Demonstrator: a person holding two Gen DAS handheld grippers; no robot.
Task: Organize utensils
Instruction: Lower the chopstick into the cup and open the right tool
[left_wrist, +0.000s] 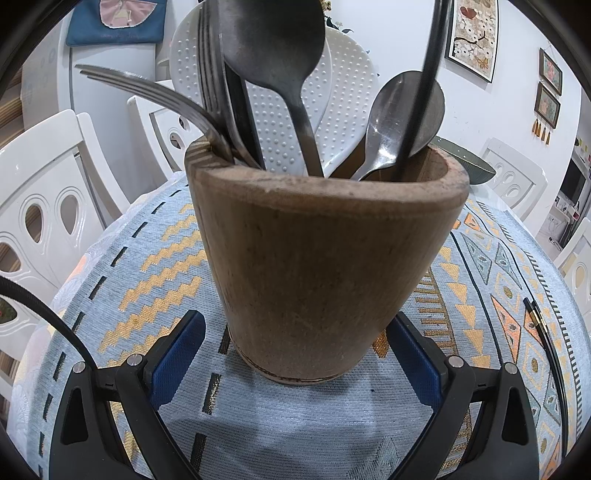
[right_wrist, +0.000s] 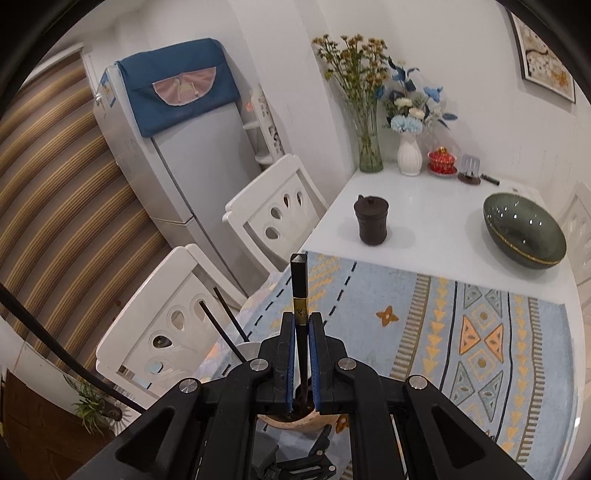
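Wooden holder (left_wrist: 325, 266) stands on patterned cloth (left_wrist: 155, 236), between L gripper (left_wrist: 295, 354) fingers; blue pads sit at its base both sides, contact not clear, so jaws read wide, maybe bracing it. Inside: forks (left_wrist: 147, 88), spoons (left_wrist: 273, 48), white paddles (left_wrist: 273, 122), one black chopstick (left_wrist: 424, 88).

R gripper (right_wrist: 302, 325) clamped on a second black chopstick (right_wrist: 298, 280), pads nipping shaft just below gold band, square butt end up, tip aimed down at holder rim (right_wrist: 295, 419).

Handling, judged: chopstick light, stiff, lacquer-slick; may pivot in pads. Grip near thick end suits. Holder solid but top-loaded w/ cutlery; could tip if nudged.
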